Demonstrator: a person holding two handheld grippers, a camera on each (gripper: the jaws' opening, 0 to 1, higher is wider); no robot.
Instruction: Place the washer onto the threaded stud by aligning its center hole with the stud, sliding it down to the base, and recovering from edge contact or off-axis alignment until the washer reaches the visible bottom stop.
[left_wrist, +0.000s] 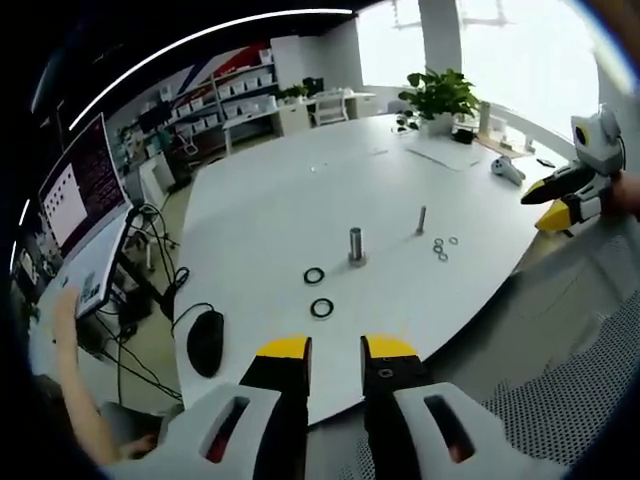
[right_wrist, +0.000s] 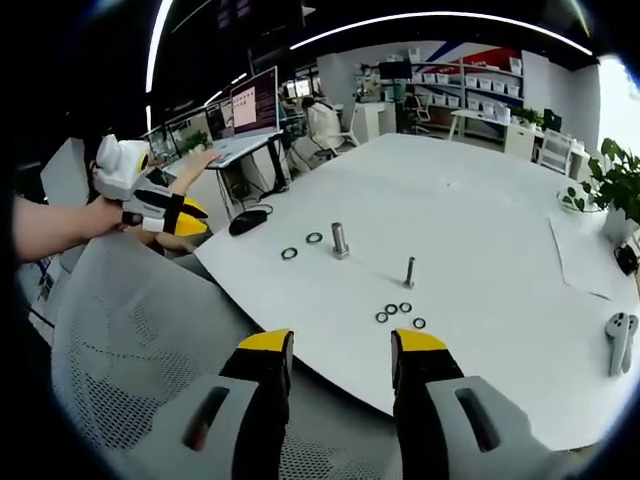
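Two studs stand upright on the white table (left_wrist: 300, 200): a thick threaded stud (left_wrist: 356, 245) (right_wrist: 340, 240) and a thin one (left_wrist: 421, 220) (right_wrist: 409, 270). Two large dark washers (left_wrist: 314, 275) (right_wrist: 289, 253) lie flat beside the thick stud. Several small washers (left_wrist: 440, 246) (right_wrist: 391, 309) lie near the thin stud. My left gripper (left_wrist: 337, 350) is open and holds nothing, back from the table edge. My right gripper (right_wrist: 342, 350) is open too, with nothing between its jaws, over a chair back. Each gripper also appears in the other view, left (right_wrist: 165, 212) and right (left_wrist: 560, 200), hand-held off the table.
A black mouse (left_wrist: 206, 340) (right_wrist: 247, 222) lies near the table edge. A grey mesh chair back (right_wrist: 130, 330) is between me and the table. A monitor (left_wrist: 85, 190), a potted plant (left_wrist: 440, 95) and a white device (right_wrist: 620, 340) stand around the table.
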